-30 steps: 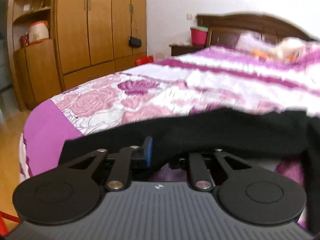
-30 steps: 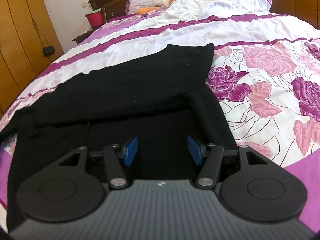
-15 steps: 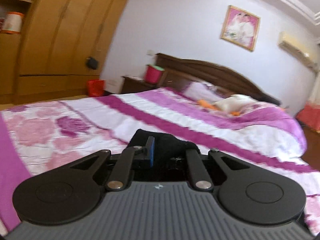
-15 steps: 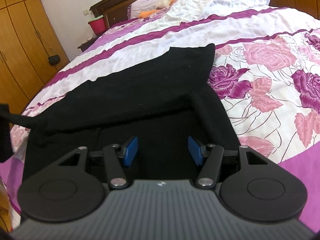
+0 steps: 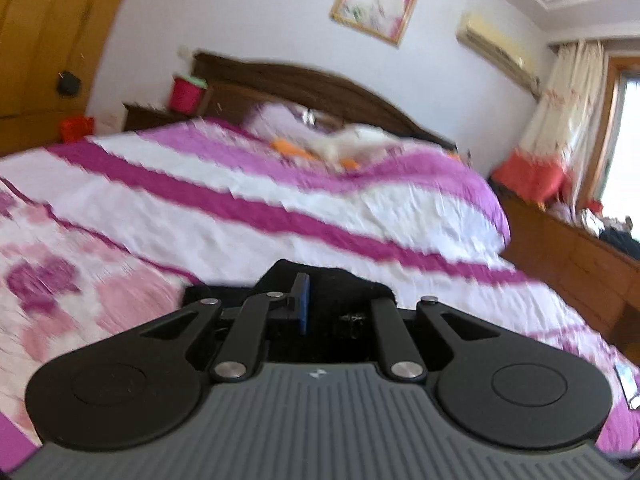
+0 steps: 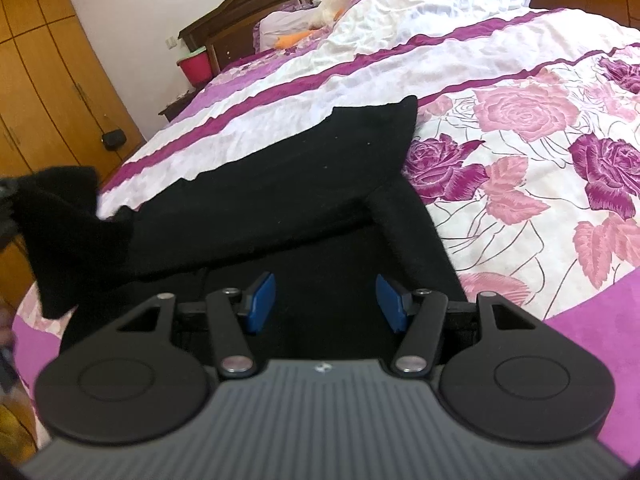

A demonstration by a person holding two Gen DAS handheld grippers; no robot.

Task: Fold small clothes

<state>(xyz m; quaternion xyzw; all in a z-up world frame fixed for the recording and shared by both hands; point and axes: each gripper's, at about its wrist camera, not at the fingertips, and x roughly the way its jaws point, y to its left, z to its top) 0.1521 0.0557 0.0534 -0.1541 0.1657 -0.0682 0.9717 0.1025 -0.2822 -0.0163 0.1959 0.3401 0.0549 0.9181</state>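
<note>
A black garment (image 6: 280, 184) lies spread across the flowered quilt (image 6: 520, 120) of a bed. Its left end (image 6: 60, 216) is lifted off the quilt and hangs in the air at the left edge of the right wrist view. In the left wrist view my left gripper (image 5: 324, 300) is shut on a bunch of that black cloth (image 5: 344, 280); one blue pad (image 5: 302, 304) shows, the other is hidden by cloth. My right gripper (image 6: 326, 300) stands open just over the garment's near part, with nothing pinched between its blue pads (image 6: 260, 300).
The quilt (image 5: 240, 220) runs to pillows and a dark wooden headboard (image 5: 320, 84). A nightstand with a pink bucket (image 5: 186, 94) stands to the left, beside a wooden wardrobe (image 6: 40, 80). A low wooden chest (image 5: 568, 264) runs along the bed's right side.
My left gripper rose with the garment's end and swung right, from facing the wardrobe to facing the headboard. In the right wrist view that end lifted off the quilt. The right gripper stayed put.
</note>
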